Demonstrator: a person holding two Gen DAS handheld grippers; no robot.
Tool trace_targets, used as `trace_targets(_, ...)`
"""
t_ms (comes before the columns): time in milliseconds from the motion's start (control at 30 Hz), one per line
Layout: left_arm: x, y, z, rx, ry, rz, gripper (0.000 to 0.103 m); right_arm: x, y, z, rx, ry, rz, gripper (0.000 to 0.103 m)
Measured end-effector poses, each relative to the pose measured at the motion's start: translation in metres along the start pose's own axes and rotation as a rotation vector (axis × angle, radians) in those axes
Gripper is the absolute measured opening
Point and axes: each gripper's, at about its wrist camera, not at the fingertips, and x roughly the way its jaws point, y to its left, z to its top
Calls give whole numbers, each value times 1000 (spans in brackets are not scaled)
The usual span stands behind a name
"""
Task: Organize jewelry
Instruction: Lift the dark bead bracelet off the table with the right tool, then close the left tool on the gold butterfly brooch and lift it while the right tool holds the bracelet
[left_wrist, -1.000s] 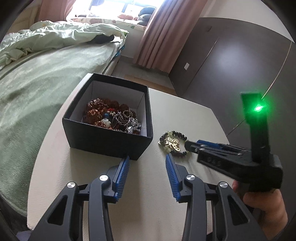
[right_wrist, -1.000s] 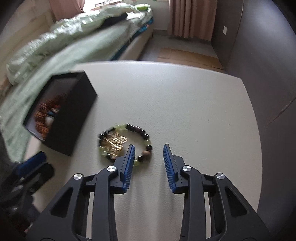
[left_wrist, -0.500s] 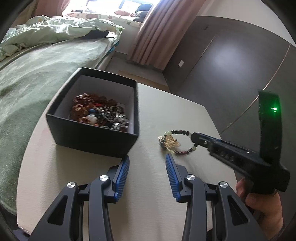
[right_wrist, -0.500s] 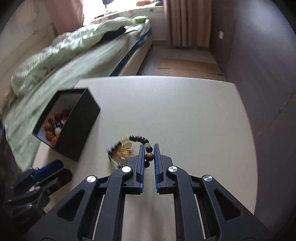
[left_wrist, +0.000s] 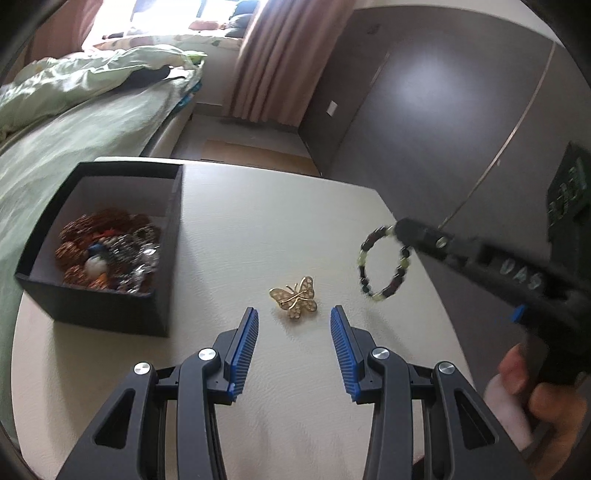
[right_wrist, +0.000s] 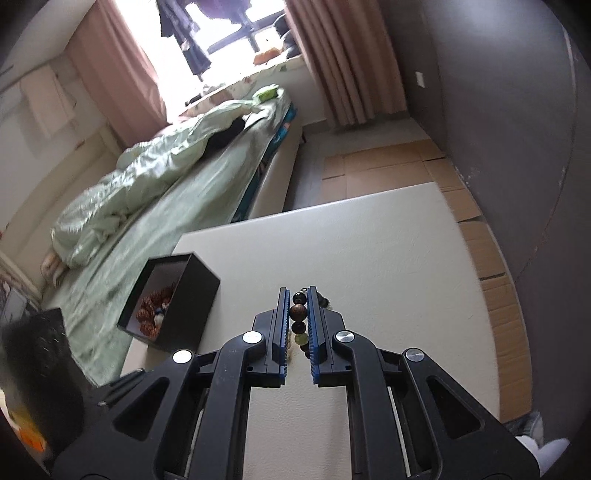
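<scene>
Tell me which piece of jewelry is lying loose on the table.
The gold butterfly brooch, flat on the white table. The beaded bracelet hangs in the right claw, and the rest are heaped inside the black box.

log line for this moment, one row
right gripper: shut on bead bracelet, lifted | left gripper: open over butterfly brooch | box: holds jewelry

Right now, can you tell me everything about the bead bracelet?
The bead bracelet is a closed ring of round, glossy beads, mostly dark brown and black with a few pale green ones between. It hangs in the air above the white table, off the surface, pinched at its top between the blue pads of the right hand-held gripper. Nothing else touches it. The gold butterfly brooch lies apart on the table.
</scene>
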Motion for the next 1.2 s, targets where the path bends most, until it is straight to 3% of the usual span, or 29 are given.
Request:
trace_targets(200,25,-11,3,70,39,45,40,-6,-21,4,70,-24,-15,10)
trace_targets(833,76,-36,17,106,77,158,43,-14,-53,9,160,-39,-31,10)
trace_targets(1000,82,-44,15,186,81,242,32,-13,-53,9,162,-37,-31,10)
trace_targets(1200,67,-31,22,130,68,177,31,-16,-47,9,140,-45,-19,10)
